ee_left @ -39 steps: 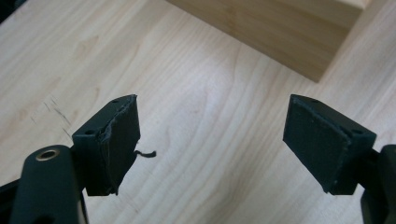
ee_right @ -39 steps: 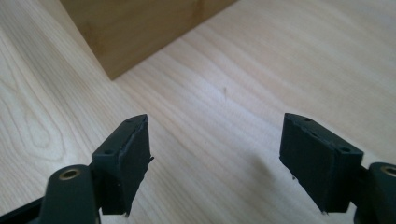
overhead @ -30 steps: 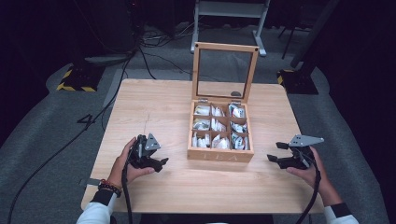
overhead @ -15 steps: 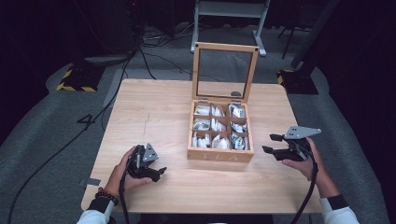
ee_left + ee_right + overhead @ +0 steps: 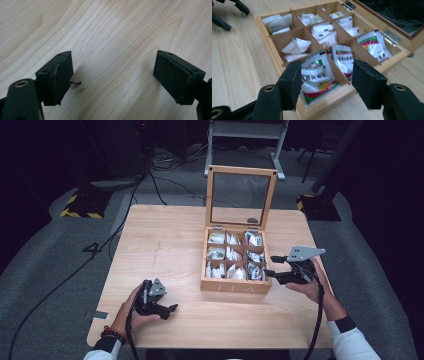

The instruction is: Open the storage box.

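Wooden box (image 5: 235, 282), with nine compartments and its glass-paned lid (image 5: 242, 194) standing upright at the far edge, set on the light wooden table (image 5: 165, 245) right of centre, nearer the person's side than the far edge. Table itself surrounded by grey floor, a black cable (image 5: 55, 285) trailing across it at the left, a metal stand (image 5: 245, 140) beyond the far edge. Inside the box, small paper packets in every compartment: plain white ones (image 5: 295, 46) through the left and middle rows as seen in the right gripper view, others printed in red and green (image 5: 317, 77) in the compartments nearest that gripper. Right gripper (image 5: 272, 266) held in the right hand (image 5: 312, 287) just beside the box's right wall, pointing left toward it, jaws spread wide and gripping nothing; in the right gripper view (image 5: 325, 80) framing the nearest corner compartment and its printed packets, hovering above without touching. Left gripper (image 5: 167, 310) held in the left hand (image 5: 132, 312) low over the bare table near the front left, well apart from the box, jaws also wide apart and empty; in the left gripper view (image 5: 112, 72) nothing but wood grain between them, a short loose thread (image 5: 76, 82) hanging off the left pad.
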{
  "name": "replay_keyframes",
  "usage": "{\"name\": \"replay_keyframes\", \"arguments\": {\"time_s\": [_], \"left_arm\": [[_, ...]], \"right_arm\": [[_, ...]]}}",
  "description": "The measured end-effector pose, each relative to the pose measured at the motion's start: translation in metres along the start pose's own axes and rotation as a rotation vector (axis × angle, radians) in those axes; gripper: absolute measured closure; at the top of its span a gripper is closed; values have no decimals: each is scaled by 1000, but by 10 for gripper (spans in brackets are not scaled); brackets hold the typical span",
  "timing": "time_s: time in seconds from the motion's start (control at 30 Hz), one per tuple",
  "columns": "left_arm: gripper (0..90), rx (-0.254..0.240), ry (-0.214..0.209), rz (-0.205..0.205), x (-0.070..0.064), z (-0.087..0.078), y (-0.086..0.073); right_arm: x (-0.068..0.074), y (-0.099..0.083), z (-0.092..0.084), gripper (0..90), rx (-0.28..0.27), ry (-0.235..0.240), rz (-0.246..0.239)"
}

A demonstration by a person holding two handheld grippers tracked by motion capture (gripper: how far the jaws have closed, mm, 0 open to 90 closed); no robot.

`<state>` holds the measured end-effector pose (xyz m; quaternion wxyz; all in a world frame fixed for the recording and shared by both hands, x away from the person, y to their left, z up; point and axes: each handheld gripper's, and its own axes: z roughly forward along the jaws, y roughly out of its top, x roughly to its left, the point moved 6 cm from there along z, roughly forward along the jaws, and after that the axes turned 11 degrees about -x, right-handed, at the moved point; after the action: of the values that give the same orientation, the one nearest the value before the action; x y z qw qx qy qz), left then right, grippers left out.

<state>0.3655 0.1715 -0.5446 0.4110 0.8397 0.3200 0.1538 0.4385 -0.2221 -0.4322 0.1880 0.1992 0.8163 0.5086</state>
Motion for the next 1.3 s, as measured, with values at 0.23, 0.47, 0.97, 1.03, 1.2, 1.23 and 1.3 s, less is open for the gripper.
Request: {"name": "replay_keyframes", "arguments": {"time_s": [0.23,0.47,0.97,1.03,1.2,1.23,1.3], "left_arm": [[166,-47,17,-25,-1,-3,-5],[167,-48,21,-24,-1,-3,-6],[164,-45,26,-32,-1,-4,-6],[164,-45,26,-33,-1,-4,-6],[162,-45,26,-32,-1,-4,-6],[162,-45,26,-37,-1,-4,-6],[161,-44,24,-34,-1,-4,-6]], "right_arm": [[9,13,22,434,-20,53,-12],[23,20,44,466,8,104,-44],[44,17,90,526,111,181,-78],[45,16,94,535,122,177,-78],[45,11,106,591,168,146,-87],[45,11,107,605,171,149,-84],[43,8,110,605,195,130,-86]]}}
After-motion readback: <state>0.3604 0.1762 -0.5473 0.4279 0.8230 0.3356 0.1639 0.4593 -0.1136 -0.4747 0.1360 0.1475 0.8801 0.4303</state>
